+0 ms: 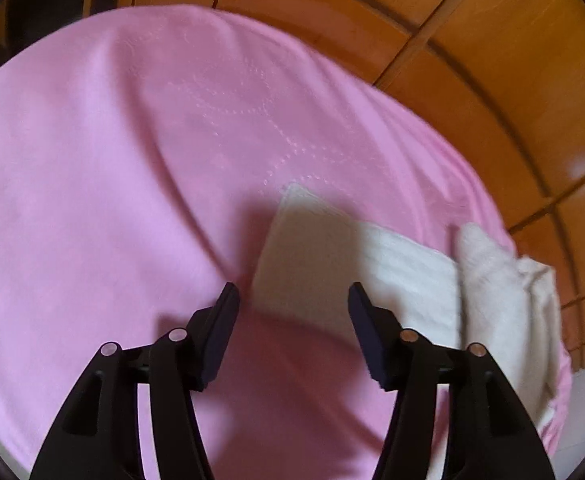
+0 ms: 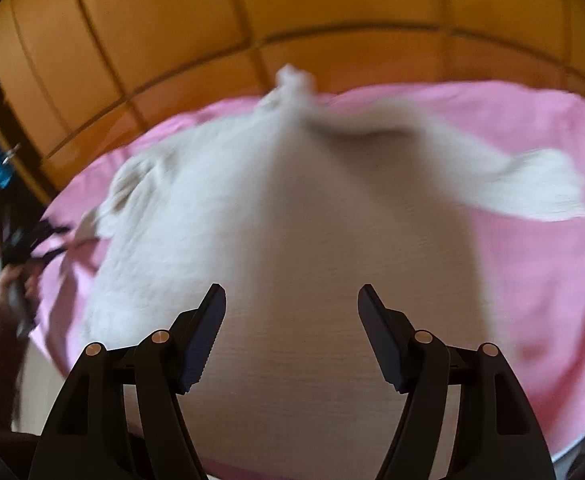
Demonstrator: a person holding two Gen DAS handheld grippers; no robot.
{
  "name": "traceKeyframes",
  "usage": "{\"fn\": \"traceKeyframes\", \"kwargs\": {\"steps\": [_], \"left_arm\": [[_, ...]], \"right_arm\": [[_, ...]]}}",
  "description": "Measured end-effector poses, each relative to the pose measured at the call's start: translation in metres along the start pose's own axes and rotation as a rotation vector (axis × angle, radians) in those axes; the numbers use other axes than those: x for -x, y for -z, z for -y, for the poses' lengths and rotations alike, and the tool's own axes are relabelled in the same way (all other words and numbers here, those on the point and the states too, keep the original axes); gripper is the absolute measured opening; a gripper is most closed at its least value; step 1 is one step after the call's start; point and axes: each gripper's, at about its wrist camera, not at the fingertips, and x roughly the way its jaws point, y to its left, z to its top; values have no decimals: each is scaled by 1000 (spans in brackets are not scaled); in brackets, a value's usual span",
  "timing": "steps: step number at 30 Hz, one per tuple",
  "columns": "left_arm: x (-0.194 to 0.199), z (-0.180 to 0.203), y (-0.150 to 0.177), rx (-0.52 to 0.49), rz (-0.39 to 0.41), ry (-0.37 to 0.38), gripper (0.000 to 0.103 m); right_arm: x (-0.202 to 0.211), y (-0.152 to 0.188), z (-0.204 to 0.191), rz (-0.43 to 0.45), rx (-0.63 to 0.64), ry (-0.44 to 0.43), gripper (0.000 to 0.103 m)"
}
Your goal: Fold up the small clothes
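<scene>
Cream knitwear [image 2: 292,216] is spread, blurred, over a pink blanket [image 2: 532,272], directly ahead of the right gripper [image 2: 291,300], whose jaws are parted with nothing pinched. A sleeve [image 1: 332,256] is seen beyond the left gripper [image 1: 292,300], likewise released and empty. Wooden panelling [image 1: 472,40] is seen at the far side.

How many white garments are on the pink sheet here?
1, as far as the views show. The white garment lies spread on the pink sheet, right under the right claw; in the left wrist view it sits at the sheet's right edge. Folds may hide another.
</scene>
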Motion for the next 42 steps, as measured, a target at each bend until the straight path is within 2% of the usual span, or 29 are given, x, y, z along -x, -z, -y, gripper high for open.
{"fn": "traceKeyframes", "kwargs": {"steps": [1, 2, 4, 7, 9, 13, 16, 18, 20, 24, 25, 26, 27, 30, 33, 34, 37, 42], "left_arm": [[-12, 3, -3, -19, -16, -20, 18], [-18, 7, -3, -28, -23, -48, 6], [-12, 7, -10, -14, 1, -37, 5], [29, -5, -33, 8, 122, -49, 4], [67, -18, -56, 10, 231, -108, 4], [123, -47, -87, 34, 367, -219, 4], [138, -60, -92, 79, 424, -283, 4], [150, -76, -81, 120, 457, -310, 4], [142, -82, -70, 114, 441, -325, 4], [90, -79, -41, 8, 292, -434, 4], [76, -76, -34, -15, 265, -481, 4], [78, -80, -33, -18, 252, -494, 4], [77, -82, -31, -10, 236, -483, 4], [88, -81, -29, 7, 251, -457, 4], [111, -84, -25, 19, 294, -388, 4], [118, -91, -27, 21, 306, -359, 4], [144, -98, -11, 23, 359, -271, 4], [171, -107, 30, 3, 374, -183, 4]], "right_arm": [[-9, 1, -10, -13, 14, -15, 68], [-15, 2, -19, -28, 26, -34, 68], [-28, 5, -34, -57, 49, -58, 68], [-43, 11, -53, -107, 100, -100, 68], [-55, 20, -65, -147, 136, -122, 68], [-67, 28, -87, -168, 210, -118, 69], [-73, 31, -94, -176, 239, -104, 69], [-74, 32, -94, -178, 247, -103, 69], [-75, 31, -94, -180, 249, -102, 69], [-81, 30, -98, -189, 265, -85, 72], [-81, 30, -100, -192, 274, -79, 72], [-81, 29, -101, -195, 280, -75, 73], [-83, 27, -103, -201, 284, -76, 73], [-80, 5, -98, -212, 240, -150, 71], [-81, -40, -98, -169, 226, -196, 70], [-87, -65, -102, -143, 235, -199, 70], [-114, -128, -122, -87, 290, -188, 70], [-195, -220, -172, -99, 413, -90, 70]]}}
